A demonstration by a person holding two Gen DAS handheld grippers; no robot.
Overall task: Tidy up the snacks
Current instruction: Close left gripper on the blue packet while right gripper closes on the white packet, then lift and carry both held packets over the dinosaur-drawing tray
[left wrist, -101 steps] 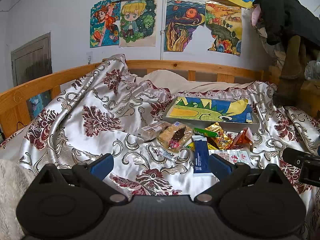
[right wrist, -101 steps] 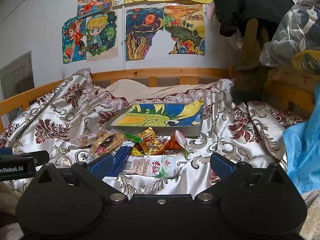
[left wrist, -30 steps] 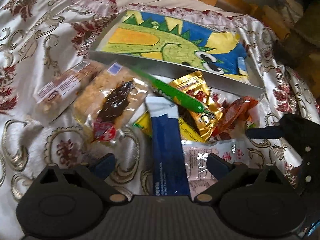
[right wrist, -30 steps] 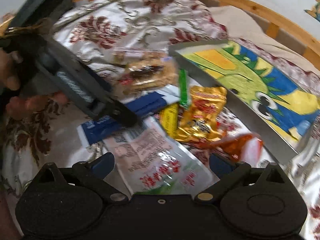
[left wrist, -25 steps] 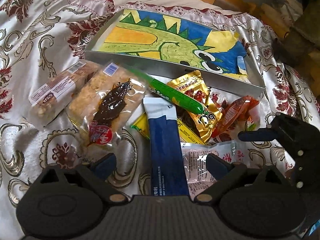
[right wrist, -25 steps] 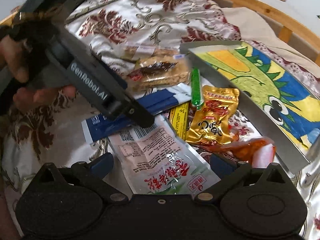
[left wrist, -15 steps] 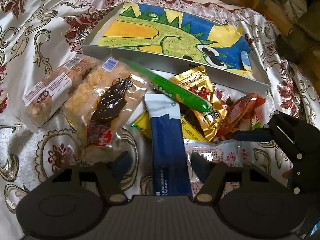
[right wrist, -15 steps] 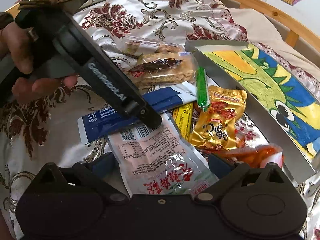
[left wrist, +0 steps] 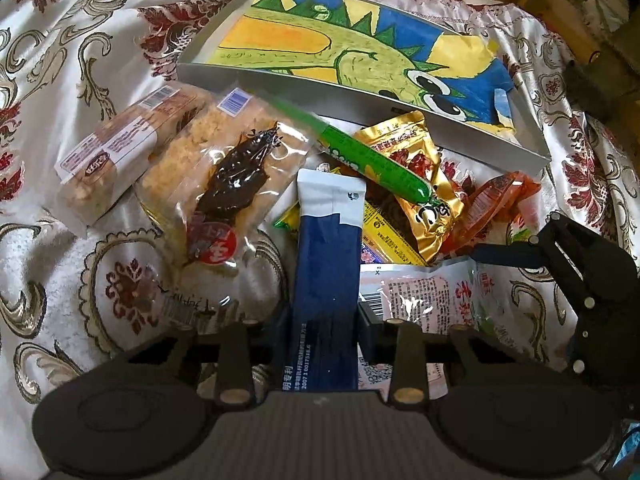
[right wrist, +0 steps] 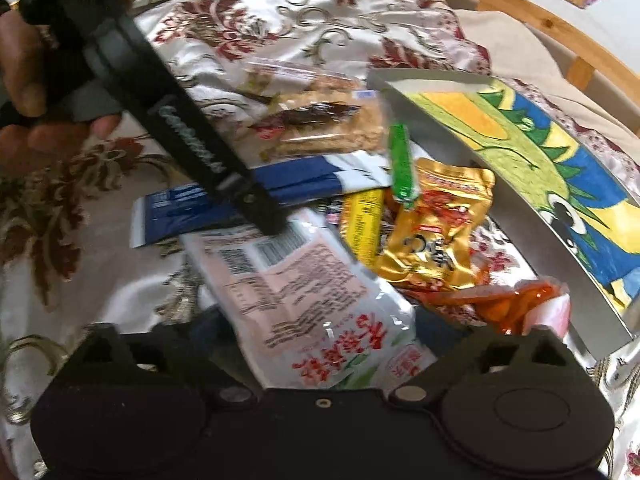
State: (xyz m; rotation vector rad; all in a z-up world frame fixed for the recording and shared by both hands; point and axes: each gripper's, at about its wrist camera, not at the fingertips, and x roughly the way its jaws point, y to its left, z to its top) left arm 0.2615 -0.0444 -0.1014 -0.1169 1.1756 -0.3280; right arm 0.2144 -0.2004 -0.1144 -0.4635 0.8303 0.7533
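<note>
Left wrist view: the left gripper is closing its jaws on the blue packet lying beside the tray; squeeze evenly before lifting.
Right wrist view: the right gripper straddles the pink packet, grip unclear.

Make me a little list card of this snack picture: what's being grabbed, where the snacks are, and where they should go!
Being grabbed: blue packet, left gripper jaws closing, one on each side
Right gripper: around the pink-and-white packet; grip unclear
Snack pile: green stick lies on the gold packet, beside the orange packet
Surface: flowered bedspread
Likely destination: dinosaur box, no snacks in it yet
</note>
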